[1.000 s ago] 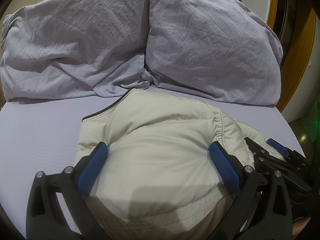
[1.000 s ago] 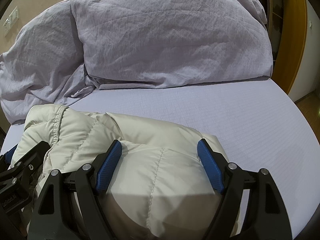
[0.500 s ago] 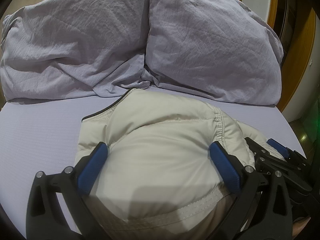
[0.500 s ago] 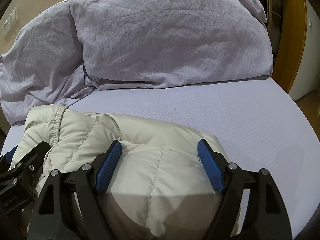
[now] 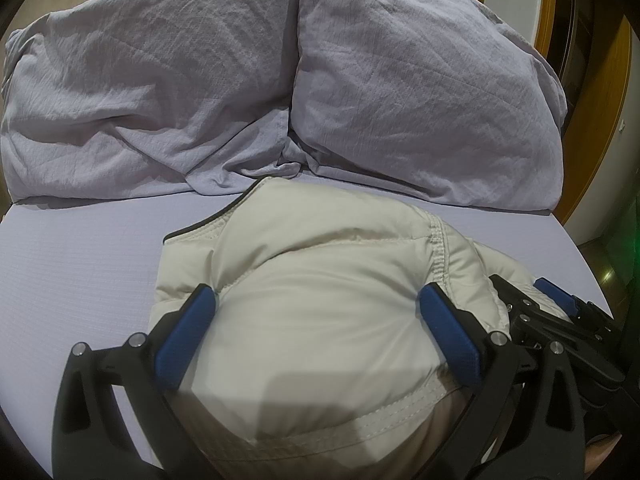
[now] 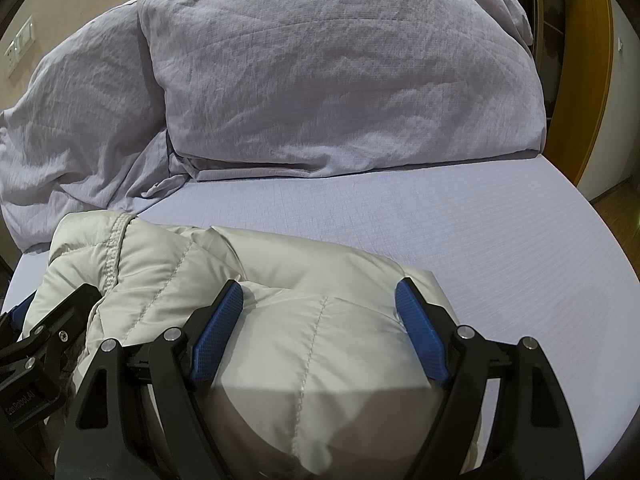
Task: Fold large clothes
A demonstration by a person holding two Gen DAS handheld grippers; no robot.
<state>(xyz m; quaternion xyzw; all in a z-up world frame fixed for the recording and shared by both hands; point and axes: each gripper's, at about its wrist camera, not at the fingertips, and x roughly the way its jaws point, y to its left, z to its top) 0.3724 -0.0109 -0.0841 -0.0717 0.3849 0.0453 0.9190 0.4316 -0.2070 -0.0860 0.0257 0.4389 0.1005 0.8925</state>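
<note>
A cream puffer jacket (image 5: 320, 280) lies bunched on the lilac bed sheet (image 5: 80, 260). My left gripper (image 5: 320, 312) is wide open, its blue pads pressed against a bulge of the jacket on both sides. My right gripper (image 6: 320, 304) is also wide open around another bulge of the same jacket (image 6: 312, 340), near its right edge. The right gripper shows at the right of the left wrist view (image 5: 560, 312). The two grippers stand side by side.
Two large crumpled lilac pillows (image 5: 420, 92) lie at the head of the bed beyond the jacket. A wooden door frame (image 6: 588, 80) stands to the right. The bed sheet (image 6: 480, 220) stretches to the right of the jacket.
</note>
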